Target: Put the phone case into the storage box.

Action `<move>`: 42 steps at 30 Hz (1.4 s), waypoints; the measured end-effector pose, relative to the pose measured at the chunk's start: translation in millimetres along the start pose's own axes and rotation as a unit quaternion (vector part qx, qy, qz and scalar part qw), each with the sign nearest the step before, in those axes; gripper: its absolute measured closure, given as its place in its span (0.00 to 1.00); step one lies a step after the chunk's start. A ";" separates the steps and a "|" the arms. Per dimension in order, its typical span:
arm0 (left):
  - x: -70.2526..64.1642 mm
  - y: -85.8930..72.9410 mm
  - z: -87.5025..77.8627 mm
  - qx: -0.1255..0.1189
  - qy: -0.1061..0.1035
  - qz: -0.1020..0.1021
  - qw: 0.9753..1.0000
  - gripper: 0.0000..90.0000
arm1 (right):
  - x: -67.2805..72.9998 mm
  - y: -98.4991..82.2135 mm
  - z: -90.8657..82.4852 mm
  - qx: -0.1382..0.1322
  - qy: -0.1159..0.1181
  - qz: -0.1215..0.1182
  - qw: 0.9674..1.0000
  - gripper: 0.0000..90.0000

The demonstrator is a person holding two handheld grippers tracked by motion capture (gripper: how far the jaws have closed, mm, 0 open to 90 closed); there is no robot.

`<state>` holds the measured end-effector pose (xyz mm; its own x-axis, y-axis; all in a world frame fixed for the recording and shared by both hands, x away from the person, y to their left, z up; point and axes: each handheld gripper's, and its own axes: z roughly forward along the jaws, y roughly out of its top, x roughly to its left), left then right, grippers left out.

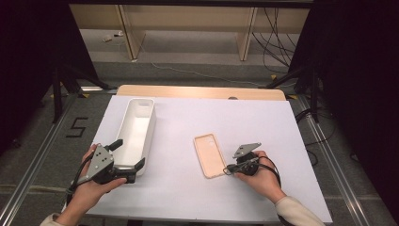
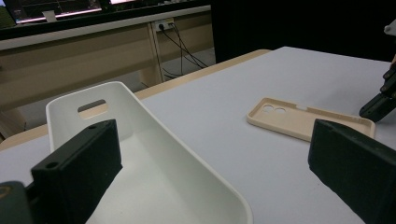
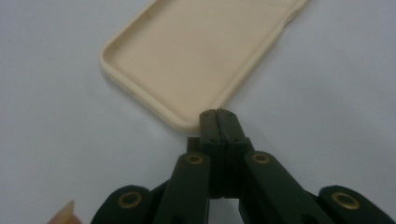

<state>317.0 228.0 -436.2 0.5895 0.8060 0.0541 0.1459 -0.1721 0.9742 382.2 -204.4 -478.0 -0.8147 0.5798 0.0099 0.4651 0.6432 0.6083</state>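
At lower left of the high view, the left gripper (image 1: 126, 160) has its jaws spread wide across the near end of the white bin (image 1: 137, 123). Just right of centre, the beige phone case (image 1: 209, 154) lies open side up on the white table (image 1: 188, 188). The right gripper (image 1: 227, 170), jaws pressed together, touches the case's near right corner.

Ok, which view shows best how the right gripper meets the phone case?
The right gripper view: the right gripper, jaws shut, tips at the phone case corner rim. The high view shows it smaller, near the case's near end; the left gripper view catches its tips.
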 end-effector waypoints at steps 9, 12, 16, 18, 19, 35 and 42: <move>-0.3 0.2 -0.1 0.000 0.000 0.001 1.000 0.02 | 9.5 3.7 3.9 -0.001 0.004 -0.005 1.000 1.00; -0.4 0.4 -0.2 -0.001 0.000 0.000 1.000 0.02 | 11.0 4.6 4.7 0.000 0.008 -0.007 1.000 1.00; -0.2 0.2 -0.2 -0.001 0.000 -0.001 1.000 0.02 | 13.7 6.4 6.3 0.000 0.012 -0.012 1.000 1.00; -0.2 0.2 -0.3 -0.001 0.000 -0.001 1.000 0.02 | 14.9 7.6 6.0 0.007 0.014 -0.016 1.000 1.00; -0.1 0.2 -0.3 -0.001 0.000 -0.001 1.000 0.02 | 16.0 7.5 7.1 0.001 0.009 -0.015 1.000 1.00; -0.4 0.0 0.1 0.000 -0.001 0.000 1.000 0.02 | 19.6 10.0 9.5 0.000 0.019 -0.023 1.000 1.00; -0.6 -0.4 0.1 0.000 -0.002 -0.001 1.000 0.02 | 18.9 9.5 9.3 -0.001 0.022 -0.024 0.999 1.00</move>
<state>316.7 227.6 -436.6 0.5918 0.8045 0.0505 0.1484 -0.1703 0.9742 374.5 -182.7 -479.4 -0.8505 0.5257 0.0160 0.4244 0.6681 0.6112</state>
